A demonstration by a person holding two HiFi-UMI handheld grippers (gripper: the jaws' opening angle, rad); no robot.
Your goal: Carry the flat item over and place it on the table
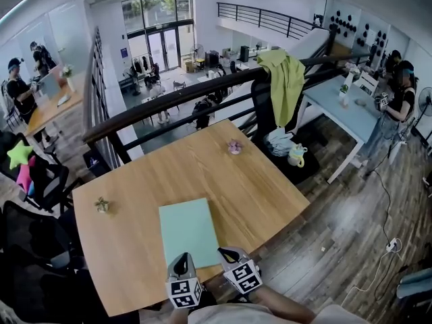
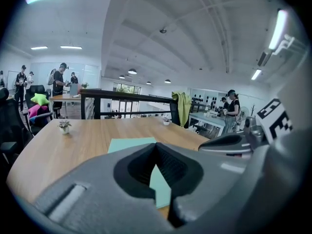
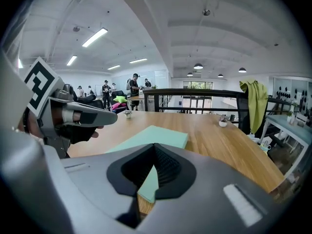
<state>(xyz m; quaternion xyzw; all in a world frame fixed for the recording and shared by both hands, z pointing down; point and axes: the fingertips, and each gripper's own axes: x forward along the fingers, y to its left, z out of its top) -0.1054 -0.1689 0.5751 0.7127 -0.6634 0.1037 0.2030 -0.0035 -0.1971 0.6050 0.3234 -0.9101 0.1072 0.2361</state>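
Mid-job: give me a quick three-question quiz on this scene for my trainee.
1. True or false: the sheet lies flat on the table.
2. How many pots stand on the table? A one, B two, C four.
3. Fill in: the left gripper and right gripper both have their jaws ____.
Key: 1 true; 2 B; 3 shut.

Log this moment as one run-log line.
left gripper: shut, empty | right gripper: shut, empty | green sheet: flat on wooden table | task: sheet placed
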